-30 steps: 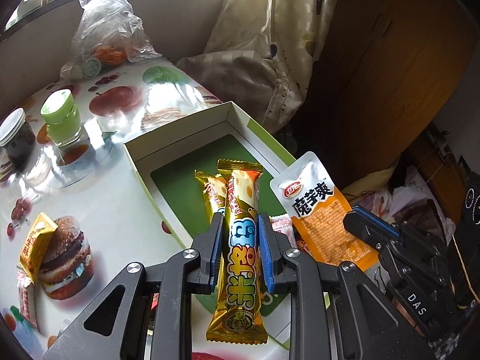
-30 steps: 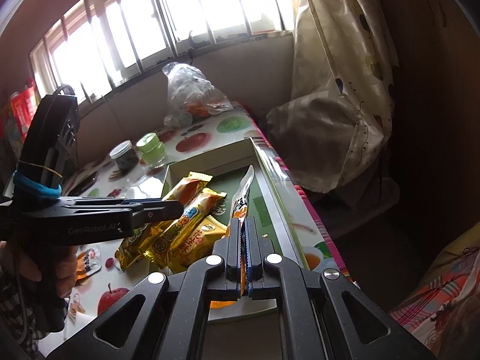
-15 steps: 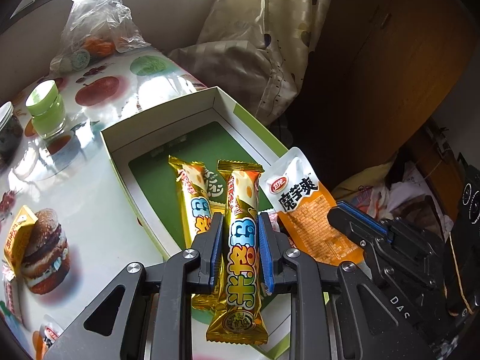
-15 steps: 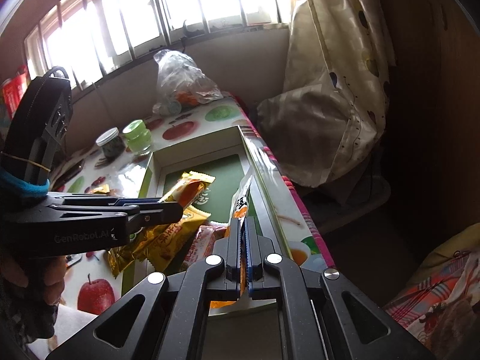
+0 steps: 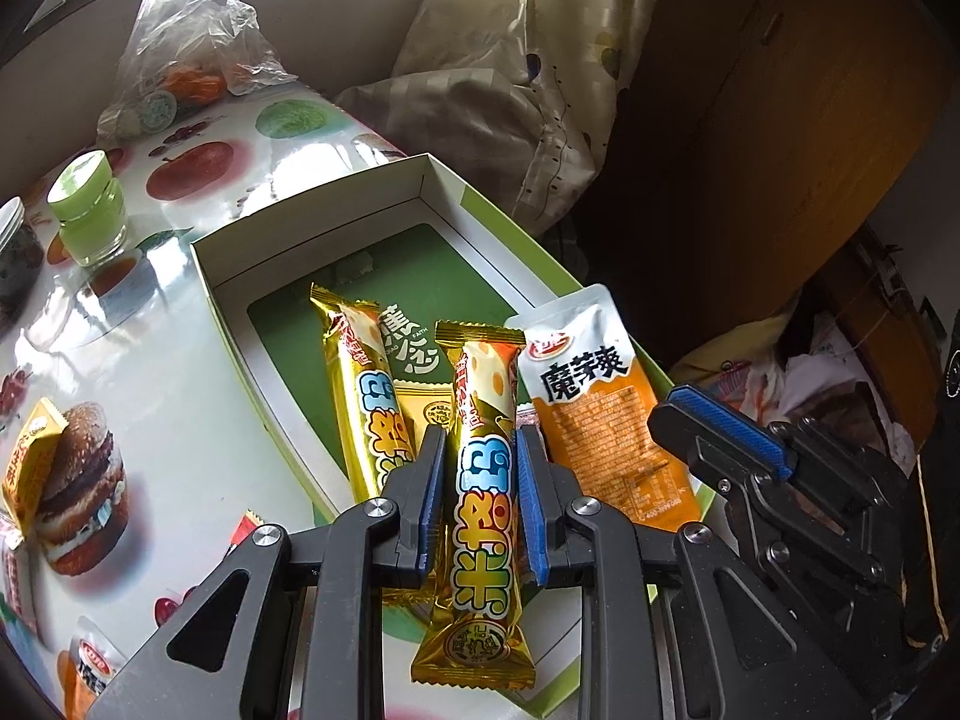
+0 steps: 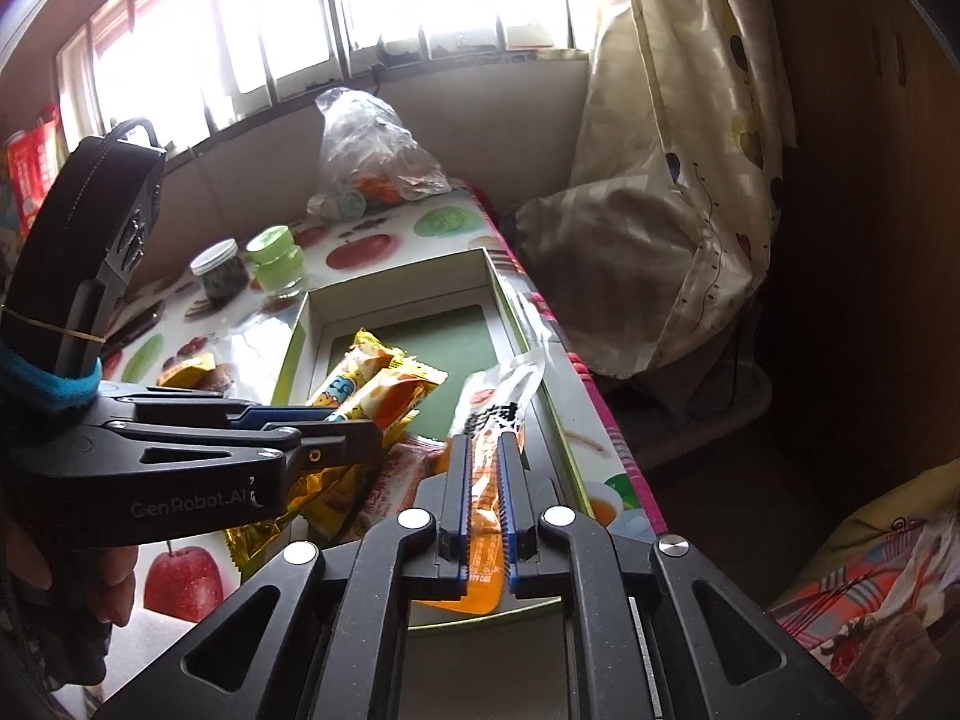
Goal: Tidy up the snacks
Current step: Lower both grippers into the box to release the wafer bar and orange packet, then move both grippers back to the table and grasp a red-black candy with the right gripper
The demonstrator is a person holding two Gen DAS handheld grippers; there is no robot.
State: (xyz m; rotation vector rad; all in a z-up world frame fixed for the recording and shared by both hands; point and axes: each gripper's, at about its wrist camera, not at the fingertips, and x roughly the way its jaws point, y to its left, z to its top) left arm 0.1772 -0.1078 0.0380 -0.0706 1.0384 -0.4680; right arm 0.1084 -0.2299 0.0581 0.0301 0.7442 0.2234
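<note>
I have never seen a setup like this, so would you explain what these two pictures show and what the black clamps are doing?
There is no robot here. A person holds a black two-finger gripper in each hand, and each picture comes from a wide-angle camera on one gripper, looking along its fingers. In the left camera's picture, the left gripper is shut on a gold snack bar above an open green-and-white box on a fruit-print table. A second gold bar lies in the box. In the right camera's picture, the right gripper has just been opening its jaws, with an orange pouch loose between them. A green-lidded jar and a plastic bag stand further back.
</note>
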